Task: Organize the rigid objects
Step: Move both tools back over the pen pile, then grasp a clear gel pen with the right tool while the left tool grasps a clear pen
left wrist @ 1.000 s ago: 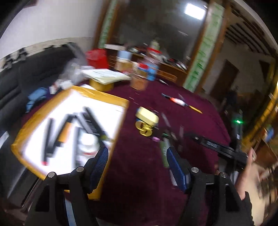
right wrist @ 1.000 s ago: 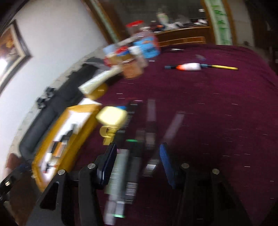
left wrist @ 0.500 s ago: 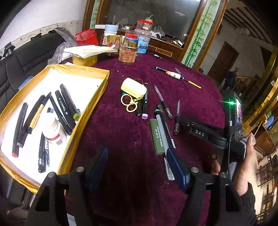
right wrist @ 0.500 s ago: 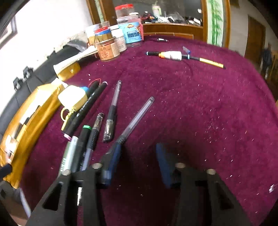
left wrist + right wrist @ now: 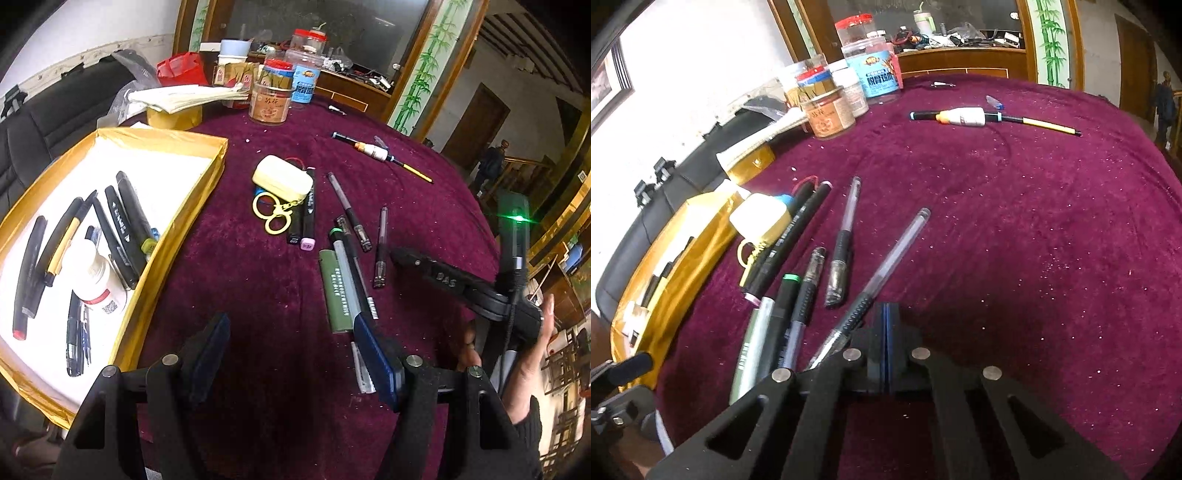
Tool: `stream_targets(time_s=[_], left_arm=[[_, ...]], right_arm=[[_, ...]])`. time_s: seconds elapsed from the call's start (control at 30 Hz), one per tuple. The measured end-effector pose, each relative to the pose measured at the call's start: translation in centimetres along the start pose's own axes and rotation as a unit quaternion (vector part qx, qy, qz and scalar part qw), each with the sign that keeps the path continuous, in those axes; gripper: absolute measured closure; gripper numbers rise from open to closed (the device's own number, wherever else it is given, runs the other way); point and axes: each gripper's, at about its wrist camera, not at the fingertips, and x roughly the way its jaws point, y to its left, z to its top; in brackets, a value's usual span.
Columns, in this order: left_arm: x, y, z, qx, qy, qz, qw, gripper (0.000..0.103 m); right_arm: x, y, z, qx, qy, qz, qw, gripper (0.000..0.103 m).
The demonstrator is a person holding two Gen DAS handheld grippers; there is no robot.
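Clear gel pen [image 5: 886, 273] lies just left of the closed right fingers [image 5: 877, 332]

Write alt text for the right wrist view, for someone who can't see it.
The right gripper is shut with nothing between its fingers, low over a maroon tablecloth, beside a clear gel pen. More loose pens lie to the left, near a gold tray.

A: Where's room?
B: Bare cloth [image 5: 1015, 229] right of the pens [image 5: 846, 251].
A: What blocks?
B: Jars [image 5: 849, 88] at the back, tray [image 5: 177, 236] on the left, float [image 5: 964, 116] beyond.
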Motion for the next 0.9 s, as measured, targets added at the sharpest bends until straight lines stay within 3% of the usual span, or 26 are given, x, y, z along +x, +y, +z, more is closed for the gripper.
stream_targets(time_s=[0.2, 0.33, 0.6, 0.7, 0.9], left_arm=[[0.5, 2.1, 0.1, -0.041, 0.009, -0.017, 0.9990, 0.030], [0.7, 2.8, 0.4, -0.059, 0.009, -0.029, 0.9978, 0.030], [1.5, 1.9, 0.9, -0.051, 0.022, -0.038, 0.9977, 0.030], [1.0, 1.6, 1.1, -0.044, 0.017, -0.042, 0.9980, 0.030], [0.6, 1.0, 0.7, -0.033, 0.013, -0.043, 0.9984, 0.030]], right_arm=[[-0.4, -0.2, 0.2, 0.015, -0.006, 0.043, 0.999, 0.103], [-0.7, -0.3, 0.2, 0.021, -0.012, 0.048, 0.999, 0.103], [-0.3, -0.5, 0.2, 0.034, 0.001, 0.070, 0.997, 0.102], [-0.4, -0.7, 0.7, 0.057, 0.010, 0.064, 0.996, 0.068], [1.8, 1.3, 3.2, 0.001, 0.057, -0.028, 0.998, 0.068]])
